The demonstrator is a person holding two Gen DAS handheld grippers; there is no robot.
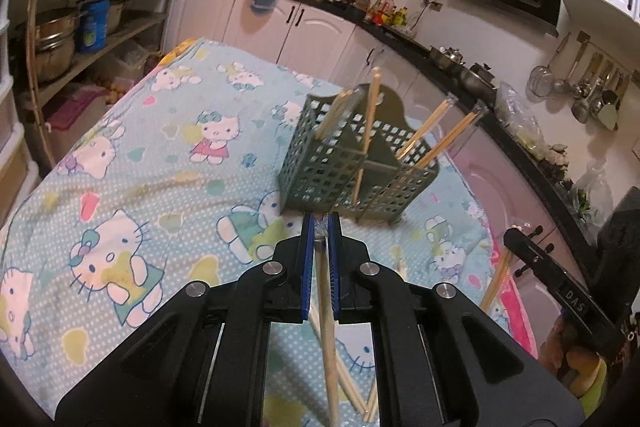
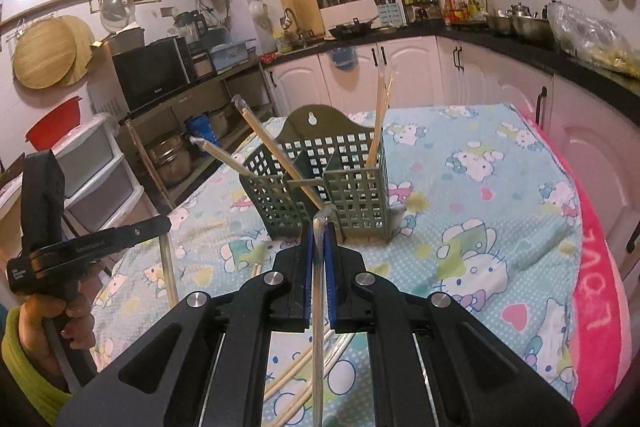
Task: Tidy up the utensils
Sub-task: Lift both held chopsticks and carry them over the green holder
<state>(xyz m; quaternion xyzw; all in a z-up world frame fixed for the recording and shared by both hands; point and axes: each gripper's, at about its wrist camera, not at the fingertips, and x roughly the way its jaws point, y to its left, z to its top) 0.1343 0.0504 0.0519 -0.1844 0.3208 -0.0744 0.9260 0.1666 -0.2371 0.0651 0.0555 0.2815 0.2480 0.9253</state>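
Chopsticks (image 1: 326,307) clamped in both tools, angled down twd basket (image 1: 352,163).

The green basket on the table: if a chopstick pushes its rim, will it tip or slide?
The green basket looks like thin perforated plastic, so probably light. It stands tall on soft cloth, so a push at the rim may well tip it. The leaning chopsticks add little weight.

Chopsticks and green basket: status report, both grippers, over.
Left gripper shut on a wrapped chopstick pair. Right gripper shut on another wrapped pair. Green basket ahead, upright, several pairs inside. Loose chopsticks on the tablecloth below.
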